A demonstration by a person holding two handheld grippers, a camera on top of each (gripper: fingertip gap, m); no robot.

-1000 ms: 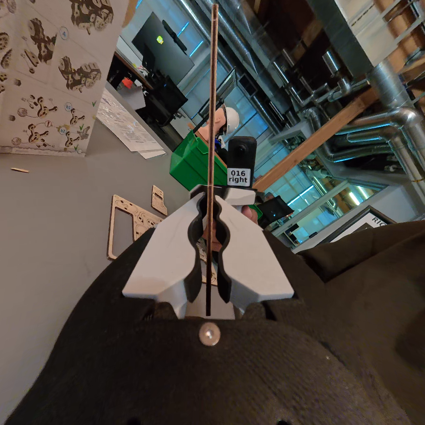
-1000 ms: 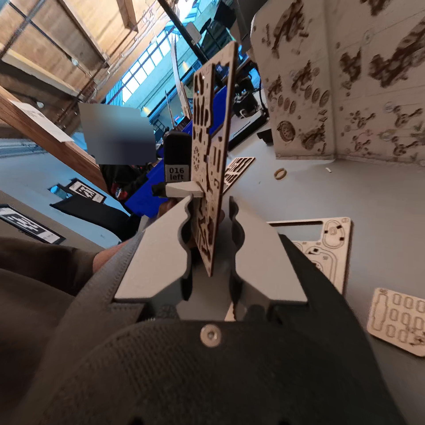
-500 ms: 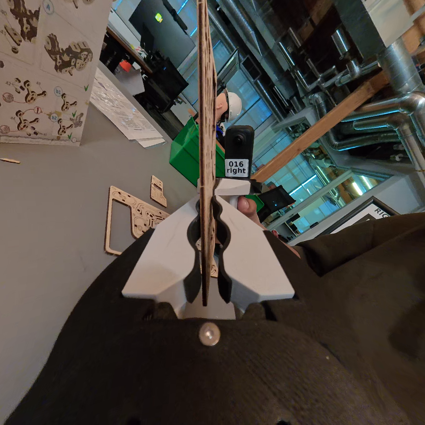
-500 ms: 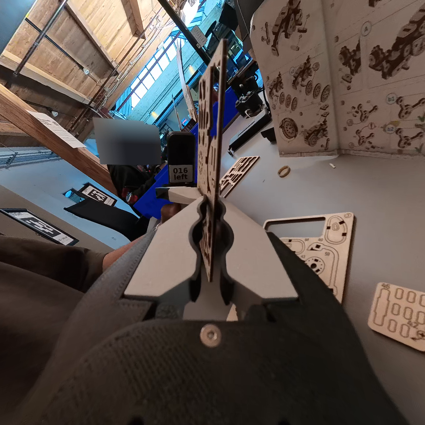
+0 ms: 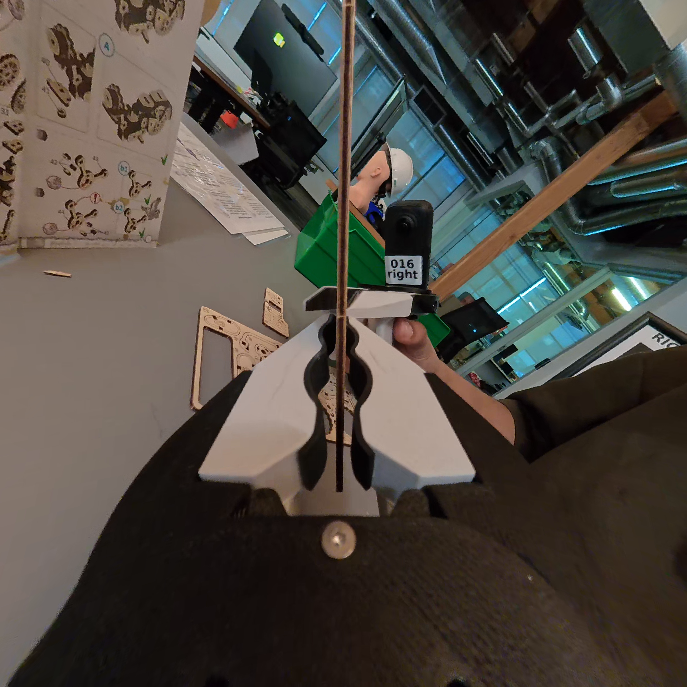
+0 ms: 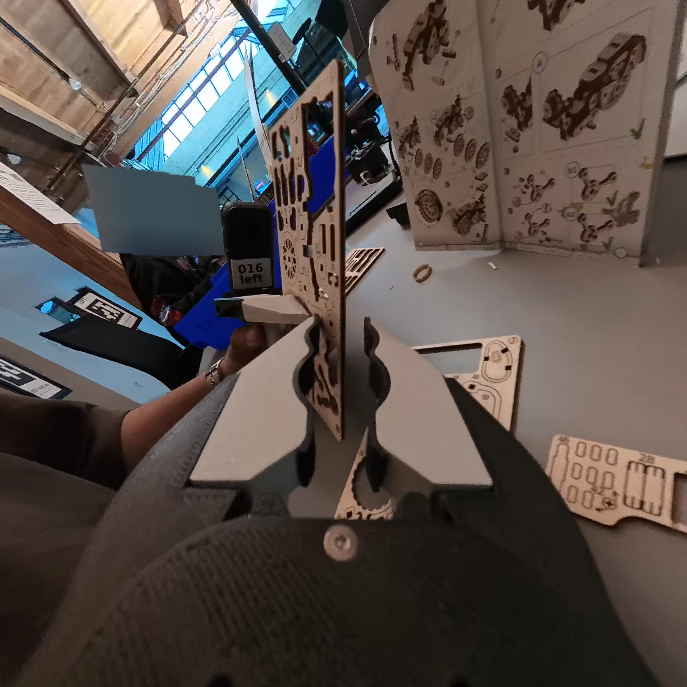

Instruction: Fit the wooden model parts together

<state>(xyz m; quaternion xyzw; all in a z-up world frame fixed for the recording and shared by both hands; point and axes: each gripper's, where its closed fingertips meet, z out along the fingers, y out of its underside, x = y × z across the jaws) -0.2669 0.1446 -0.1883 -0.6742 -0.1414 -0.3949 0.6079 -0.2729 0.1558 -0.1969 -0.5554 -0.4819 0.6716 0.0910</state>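
**A:** Why was the wooden sheet point(image 6: 319, 238) held upright above the grey table point(image 6: 557, 334)?

**B:** My guess: lifted off the table, its laser-cut parts could be reached and pushed out from either face. The left gripper point(image 5: 340, 323) pinched the sheet, seen edge-on point(image 5: 344, 186) running straight between its pressed-together fingers.

**A:** And the right gripper point(image 6: 342, 323)?

**B:** Its jaws stood spread. The sheet's lower corner sat between them, against or just beside the left finger point(image 6: 271, 401), apart from the other; contact I could not tell.

**A:** Anything else near the sheet?

**B:** Below it, more part sheets point(image 6: 494, 371) lay flat; beyond it stood the instruction pages point(image 6: 520, 130).
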